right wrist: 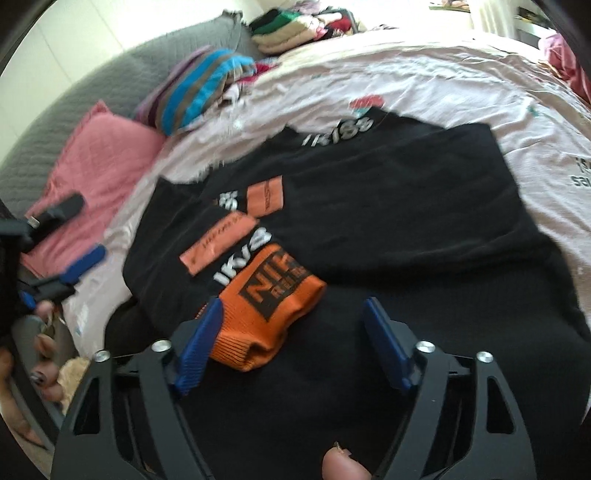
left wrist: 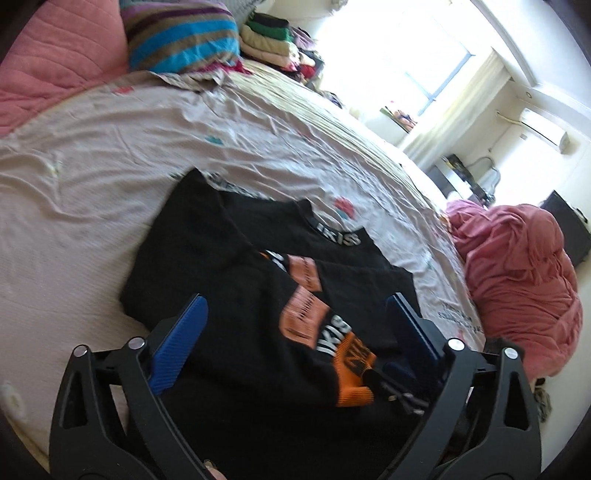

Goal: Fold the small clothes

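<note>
While both grippers, left (left wrist: 295,317) & right (right wrist: 291,328), gape released, black top (right wrist: 388,192) reads "IKISS".

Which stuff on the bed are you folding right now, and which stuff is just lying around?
Being folded:
- black top with its orange cuff
- left tongs and right tongs, both open over it

Just lying around:
- striped pillow
- pink pillow
- stack of folded clothes
- pink heap
- bedsheet
</note>
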`<state>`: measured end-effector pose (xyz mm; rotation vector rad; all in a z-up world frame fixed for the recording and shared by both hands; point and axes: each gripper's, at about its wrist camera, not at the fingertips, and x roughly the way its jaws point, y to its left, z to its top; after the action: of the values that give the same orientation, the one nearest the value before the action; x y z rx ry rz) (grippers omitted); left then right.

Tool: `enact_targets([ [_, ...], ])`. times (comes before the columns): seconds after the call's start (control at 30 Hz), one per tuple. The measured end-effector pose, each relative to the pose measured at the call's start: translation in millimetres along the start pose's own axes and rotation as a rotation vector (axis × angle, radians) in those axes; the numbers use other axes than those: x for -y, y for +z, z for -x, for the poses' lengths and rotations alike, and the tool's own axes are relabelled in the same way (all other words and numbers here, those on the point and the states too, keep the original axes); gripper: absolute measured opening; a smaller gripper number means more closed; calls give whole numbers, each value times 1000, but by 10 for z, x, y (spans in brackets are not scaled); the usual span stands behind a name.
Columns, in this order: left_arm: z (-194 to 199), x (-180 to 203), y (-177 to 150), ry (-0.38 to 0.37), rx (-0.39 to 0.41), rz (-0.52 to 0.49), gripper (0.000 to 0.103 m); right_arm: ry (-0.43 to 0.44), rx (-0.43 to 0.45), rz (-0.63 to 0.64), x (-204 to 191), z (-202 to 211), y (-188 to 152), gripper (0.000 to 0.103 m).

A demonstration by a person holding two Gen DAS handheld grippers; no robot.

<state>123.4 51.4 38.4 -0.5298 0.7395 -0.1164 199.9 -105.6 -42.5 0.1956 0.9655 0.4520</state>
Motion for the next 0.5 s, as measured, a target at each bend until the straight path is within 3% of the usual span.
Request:
enact_targets([
  [0.03, 31, -25, 14, 7, 8, 4, 92, 4, -3, 5, -25, -32, 3, 60],
  [0.2, 164, -198, 76, 26, 36, 44, 92, 9, -5, 80, -220, -145, 40, 15],
  [0.5, 344, -482, 146, 75, 71, 93, 92, 4, 191, 330, -653, 357, 506, 13],
])
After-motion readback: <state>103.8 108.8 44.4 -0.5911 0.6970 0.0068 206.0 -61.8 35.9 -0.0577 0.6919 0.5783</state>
